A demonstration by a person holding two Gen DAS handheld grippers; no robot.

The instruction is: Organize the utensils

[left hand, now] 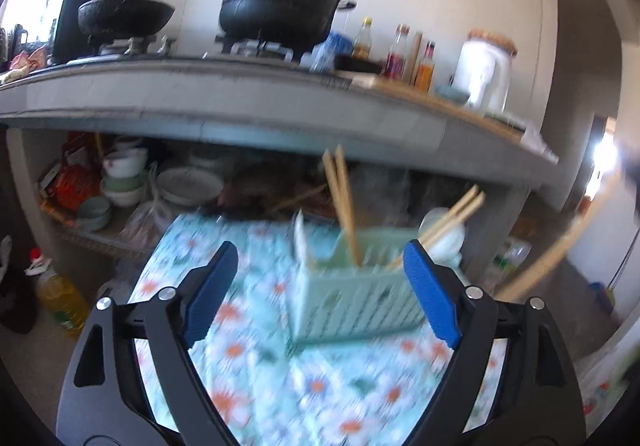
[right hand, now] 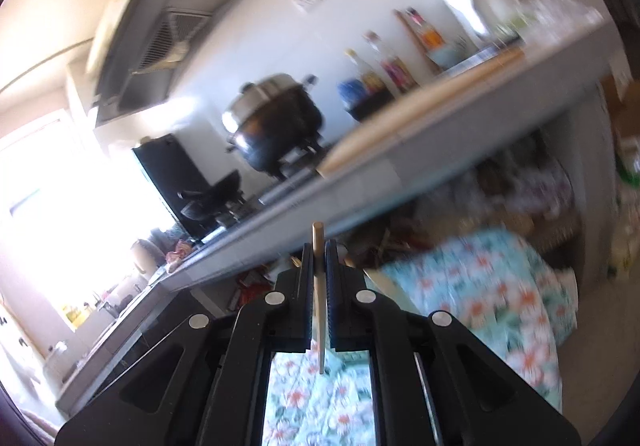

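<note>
A pale green slotted utensil basket (left hand: 352, 298) stands on the floral tablecloth (left hand: 256, 374). Several wooden chopsticks (left hand: 344, 201) stick up out of it, some leaning right, beside a white utensil (left hand: 301, 242). My left gripper (left hand: 318, 270) is open and empty, its blue pads (left hand: 432, 294) on either side of the basket, a little short of it. My right gripper (right hand: 319, 246) is shut on a single wooden chopstick (right hand: 319, 298), which runs along between the fingers. A blurred chopstick (left hand: 556, 246) at the right edge of the left wrist view crosses the air beyond the basket.
A grey kitchen counter (left hand: 248, 97) runs behind the table, with a black pot (left hand: 280, 1), a wok (left hand: 124, 17), bottles (left hand: 396, 53) and a white jar (left hand: 486, 73). Bowls and plates (left hand: 128, 177) fill the shelf under it. An oil bottle (left hand: 60, 294) stands on the floor at left.
</note>
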